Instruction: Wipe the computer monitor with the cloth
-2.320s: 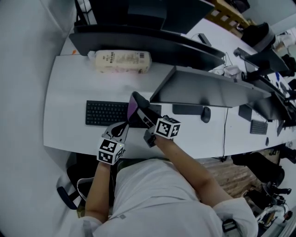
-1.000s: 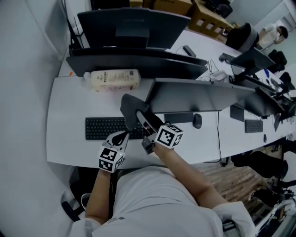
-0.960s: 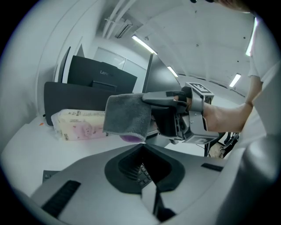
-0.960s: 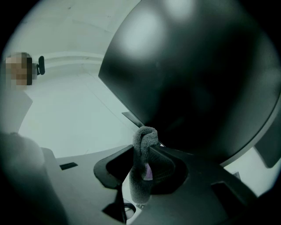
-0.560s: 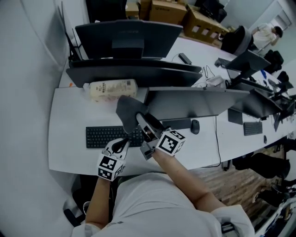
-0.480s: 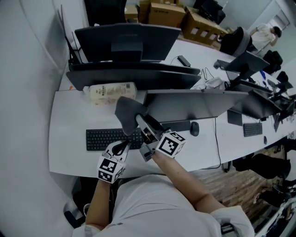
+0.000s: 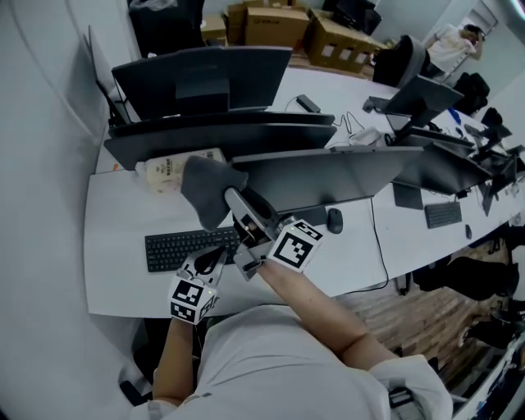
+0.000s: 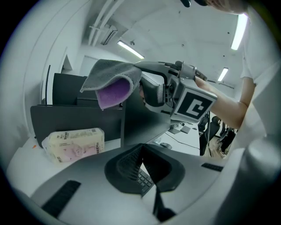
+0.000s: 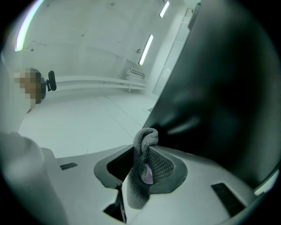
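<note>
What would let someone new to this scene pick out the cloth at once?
Start at the white desk with the black keyboard. Just beyond the keyboard, the right claw points toward the nearest monitor, with the cloth pinched in it. Unlike the pale packet behind it, the cloth is limp, grey outside and purple underneath.

The keyboard (image 7: 184, 246) lies on the desk (image 7: 115, 254) at the front left. Behind it lies a pack (image 7: 164, 170), close to the foot of a rear monitor (image 7: 205, 139), with a third monitor (image 7: 205, 78) farther back and boxes (image 7: 271, 25) behind that. The nearest monitor (image 7: 328, 176) stands right of the pack, with the mouse (image 7: 334, 220) in front of it. The cloth (image 7: 205, 184) sits in the right gripper (image 7: 230, 195), up above the keyboard's far edge, just beside that monitor's left edge. The left gripper (image 7: 215, 254) is lower, at the keyboard's right end, left of and nearer than the right one.
</note>
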A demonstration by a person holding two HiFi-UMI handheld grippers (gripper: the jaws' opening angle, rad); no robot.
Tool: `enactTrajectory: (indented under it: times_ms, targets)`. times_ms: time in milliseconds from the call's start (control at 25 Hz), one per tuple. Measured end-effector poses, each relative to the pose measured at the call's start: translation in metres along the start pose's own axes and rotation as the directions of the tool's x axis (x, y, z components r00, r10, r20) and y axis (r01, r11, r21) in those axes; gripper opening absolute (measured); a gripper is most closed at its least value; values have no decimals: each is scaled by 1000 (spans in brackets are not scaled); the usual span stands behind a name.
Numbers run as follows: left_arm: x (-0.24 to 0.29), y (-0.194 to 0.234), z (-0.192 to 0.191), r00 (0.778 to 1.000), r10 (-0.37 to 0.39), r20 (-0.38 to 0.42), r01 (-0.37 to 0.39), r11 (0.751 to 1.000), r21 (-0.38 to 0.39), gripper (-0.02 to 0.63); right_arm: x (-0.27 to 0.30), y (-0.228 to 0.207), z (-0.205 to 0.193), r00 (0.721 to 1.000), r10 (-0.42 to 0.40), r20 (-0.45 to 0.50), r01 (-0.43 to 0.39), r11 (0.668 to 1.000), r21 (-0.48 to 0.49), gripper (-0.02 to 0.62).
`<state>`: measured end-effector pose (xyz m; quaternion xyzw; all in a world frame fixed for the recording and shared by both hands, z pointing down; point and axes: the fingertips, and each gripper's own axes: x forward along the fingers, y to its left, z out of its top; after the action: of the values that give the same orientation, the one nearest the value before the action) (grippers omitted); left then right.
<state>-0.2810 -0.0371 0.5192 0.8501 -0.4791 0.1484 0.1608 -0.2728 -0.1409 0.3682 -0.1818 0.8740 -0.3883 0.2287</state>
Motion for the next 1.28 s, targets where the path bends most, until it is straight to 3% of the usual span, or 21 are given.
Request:
enactTrajectory:
  times_ms: [360, 640, 960, 1280]
  targets:
    - [14, -29, 15, 1000, -1, 18, 1, 1000, 19, 2, -32, 18, 24, 998, 53, 24, -52, 998, -37, 109]
    - [38, -67, 37, 999, -23, 39, 21, 998, 52, 2, -102, 22, 69, 996, 59, 60, -52, 993, -109, 109]
    - [82, -142, 59, 991, -121, 49, 116, 989, 94, 2, -219, -6, 111, 989, -98, 110, 125, 954, -273, 109]
    - [125, -209, 79, 975, -204, 88, 195, 975, 103, 2, -339, -38, 128, 945, -295, 143, 328, 856, -399, 109]
